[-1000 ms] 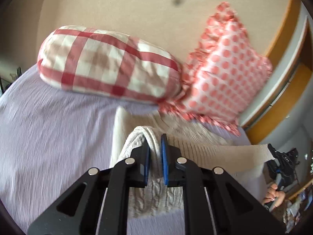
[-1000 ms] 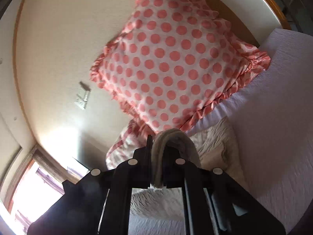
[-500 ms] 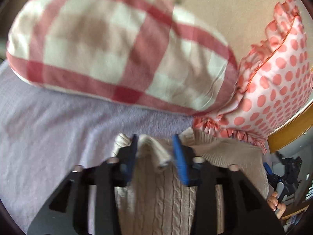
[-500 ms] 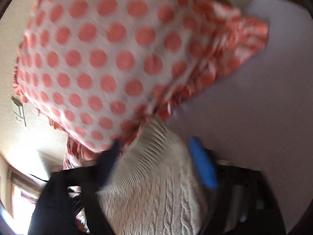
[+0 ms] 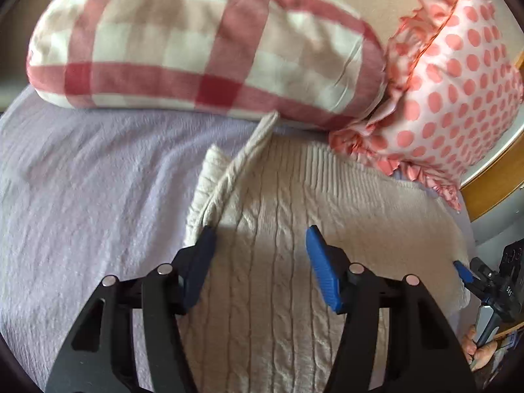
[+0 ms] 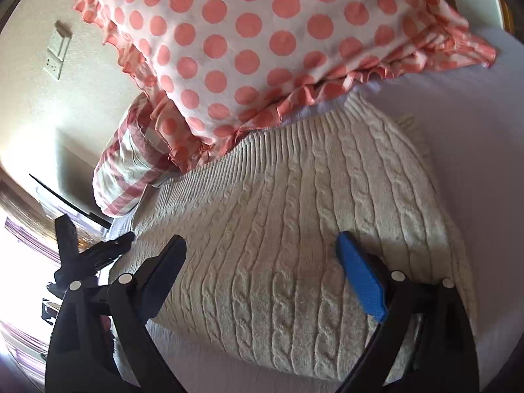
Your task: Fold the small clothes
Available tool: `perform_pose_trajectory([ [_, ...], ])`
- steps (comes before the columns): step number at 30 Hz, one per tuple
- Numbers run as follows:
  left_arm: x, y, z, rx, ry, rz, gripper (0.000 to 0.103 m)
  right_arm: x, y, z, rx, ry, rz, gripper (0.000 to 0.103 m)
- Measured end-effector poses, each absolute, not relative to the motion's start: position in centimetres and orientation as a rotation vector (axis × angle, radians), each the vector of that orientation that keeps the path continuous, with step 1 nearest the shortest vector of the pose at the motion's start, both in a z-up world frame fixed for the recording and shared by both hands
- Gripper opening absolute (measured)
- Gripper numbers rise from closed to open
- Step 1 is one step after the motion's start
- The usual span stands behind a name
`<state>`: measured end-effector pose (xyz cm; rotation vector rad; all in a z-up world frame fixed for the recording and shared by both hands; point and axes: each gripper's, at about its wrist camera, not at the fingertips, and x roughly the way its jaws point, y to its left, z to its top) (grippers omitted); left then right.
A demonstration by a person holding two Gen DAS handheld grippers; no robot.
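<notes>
A cream cable-knit sweater (image 5: 281,216) lies folded on the lilac bedspread (image 5: 91,190), its ribbed hem toward the pillows. It also fills the right wrist view (image 6: 294,216). My left gripper (image 5: 260,245) is open and empty just above the sweater's left part, where a loose edge sticks up toward the pillows. My right gripper (image 6: 262,252) is open and empty above the sweater's right part. It also shows at the right edge of the left wrist view (image 5: 481,278); the left gripper shows in the right wrist view (image 6: 91,249).
A red-checked pillow (image 5: 196,42) and a pink polka-dot pillow (image 5: 452,75) lean against the wall behind the sweater, touching its far edge. A wooden bed frame (image 5: 494,183) runs at the right. A wall socket (image 6: 57,52) is on the wall.
Both grippers held the sweater's edge shut, carried it toward the pillows, then opened and let it drop flat. Both now stand open over the folded sweater.
</notes>
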<state>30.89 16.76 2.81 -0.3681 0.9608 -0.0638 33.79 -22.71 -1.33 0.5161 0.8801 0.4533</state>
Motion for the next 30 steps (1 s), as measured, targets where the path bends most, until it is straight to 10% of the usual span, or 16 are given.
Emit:
perform_pose_trajectory([
  [12, 30.6, 18.4, 1.4, -0.453, 1.079, -0.063, 0.066, 32.1, -22.3, -0.4, 0.529, 0.751, 0.610, 0.098],
  [14, 31.0, 18.1, 1.3, -0.444, 1.068, -0.063, 0.062, 32.1, -22.8, -0.5, 0.555, 0.757, 0.608, 0.098],
  [18, 31.5, 17.7, 1.5, -0.498, 1.077, -0.066, 0.015, 31.7, -24.5, -0.4, 0.646, 0.719, 0.611, 0.099],
  [30, 33.7, -0.7, 12.5, -0.421, 0.956, -0.250, 0.012, 29.4, -32.7, 1.4, 0.869, 0.486, 0.481, 0.101],
])
